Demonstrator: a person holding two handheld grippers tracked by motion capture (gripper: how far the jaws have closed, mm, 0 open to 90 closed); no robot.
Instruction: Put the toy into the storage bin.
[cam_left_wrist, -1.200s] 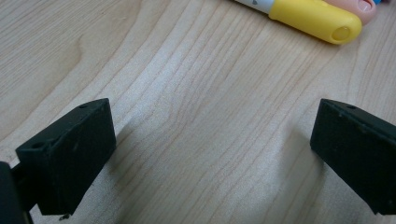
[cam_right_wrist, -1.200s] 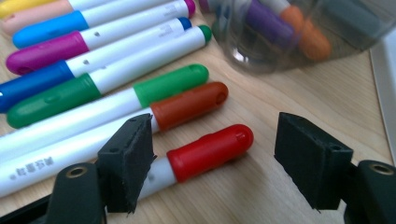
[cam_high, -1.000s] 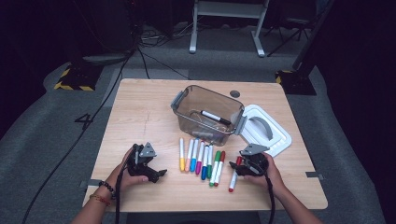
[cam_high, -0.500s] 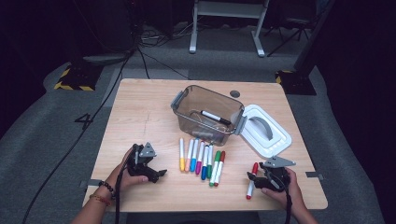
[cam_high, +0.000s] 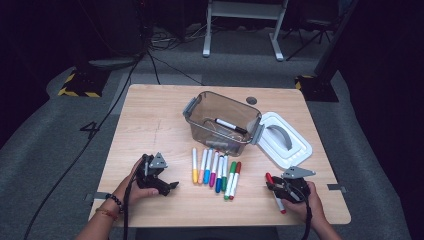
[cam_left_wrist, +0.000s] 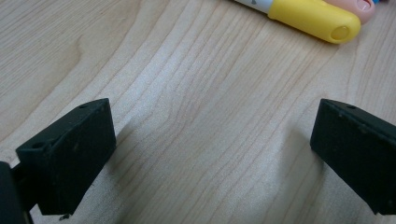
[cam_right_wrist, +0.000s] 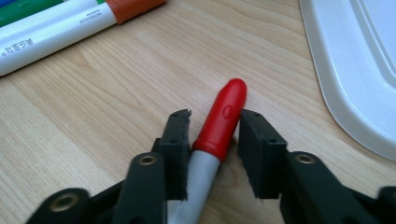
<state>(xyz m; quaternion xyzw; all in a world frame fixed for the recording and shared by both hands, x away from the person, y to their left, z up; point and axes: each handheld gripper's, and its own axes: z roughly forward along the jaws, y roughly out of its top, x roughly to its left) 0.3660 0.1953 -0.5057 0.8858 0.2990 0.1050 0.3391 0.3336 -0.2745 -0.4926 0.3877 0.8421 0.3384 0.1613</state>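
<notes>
Down at the lower right of the high view, the right gripper (cam_high: 275, 188) has just been closing its jaws around a red-capped marker (cam_high: 275, 192), which lies on the wooden table (cam_high: 150, 120) apart from the row of markers (cam_high: 216, 171) at centre. In the right gripper view, both pads flank the marker's (cam_right_wrist: 219, 128) cap and appear to pinch it. At lower left, the left gripper (cam_high: 167, 186) rests with jaws spread wide over bare wood, a yellow marker cap (cam_left_wrist: 315, 19) beyond them.
</notes>
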